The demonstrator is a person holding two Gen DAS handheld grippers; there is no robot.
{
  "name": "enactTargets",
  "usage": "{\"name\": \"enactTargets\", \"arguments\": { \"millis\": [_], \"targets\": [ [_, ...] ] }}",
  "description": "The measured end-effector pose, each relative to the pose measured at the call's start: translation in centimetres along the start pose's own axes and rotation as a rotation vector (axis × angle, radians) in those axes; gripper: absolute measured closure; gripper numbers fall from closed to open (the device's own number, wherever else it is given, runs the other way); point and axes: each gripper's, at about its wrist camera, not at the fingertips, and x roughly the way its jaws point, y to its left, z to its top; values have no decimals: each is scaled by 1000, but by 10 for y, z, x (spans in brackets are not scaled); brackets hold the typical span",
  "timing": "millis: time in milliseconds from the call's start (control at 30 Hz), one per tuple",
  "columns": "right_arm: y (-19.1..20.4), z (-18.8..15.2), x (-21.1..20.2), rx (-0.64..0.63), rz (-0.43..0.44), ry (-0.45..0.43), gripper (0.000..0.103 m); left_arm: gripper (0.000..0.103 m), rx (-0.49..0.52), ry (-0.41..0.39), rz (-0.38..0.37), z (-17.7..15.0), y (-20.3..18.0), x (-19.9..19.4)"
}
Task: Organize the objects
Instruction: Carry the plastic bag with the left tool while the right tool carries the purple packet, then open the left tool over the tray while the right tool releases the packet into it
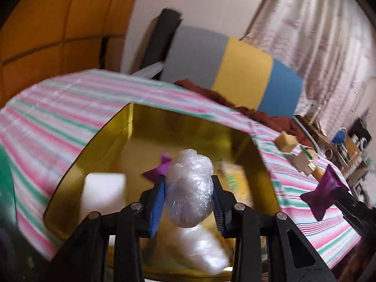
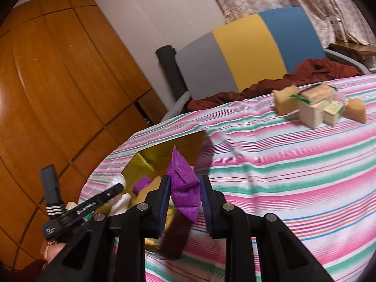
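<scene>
My left tongs clamped on a plastic-wrap ball over the gold box (white block, purple piece inside), right tongs pinching purple felt, lettering on the tongs unreadable.

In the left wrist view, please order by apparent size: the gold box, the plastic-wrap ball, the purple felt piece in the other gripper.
1. gold box
2. plastic-wrap ball, enlarged by nearness to the camera
3. purple felt piece
</scene>
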Motion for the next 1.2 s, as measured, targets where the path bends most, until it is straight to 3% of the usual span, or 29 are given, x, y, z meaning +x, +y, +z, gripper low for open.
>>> {"name": "enactTargets", "arguments": {
  "millis": [167,233,300,467,567,700,967,1200],
  "targets": [
    [18,5,21,-17,36,36,78,66,-12,71,42,-3,20,7],
    [26,7,28,-36,45,45,78,60,-30,82,45,-6,25,9],
    [34,9,33,-53,54,54,78,42,-44,95,32,-8,26,9],
    [46,18,49,-85,79,95,78,28,-21,38,54,-6,19,-3],
    [47,26,67,-90,82,142,78,11,-47,-20,94,-1,21,-15],
    [46,36,92,-104,78,202,78,0,-70,-74,136,2,23,-26],
    [48,49,159,-95,61,320,78,0,-52,-76,135,0,18,-29],
    [37,43,192,-41,32,426,74,0,-59,-66,122,0,17,-28]
  ]
}}
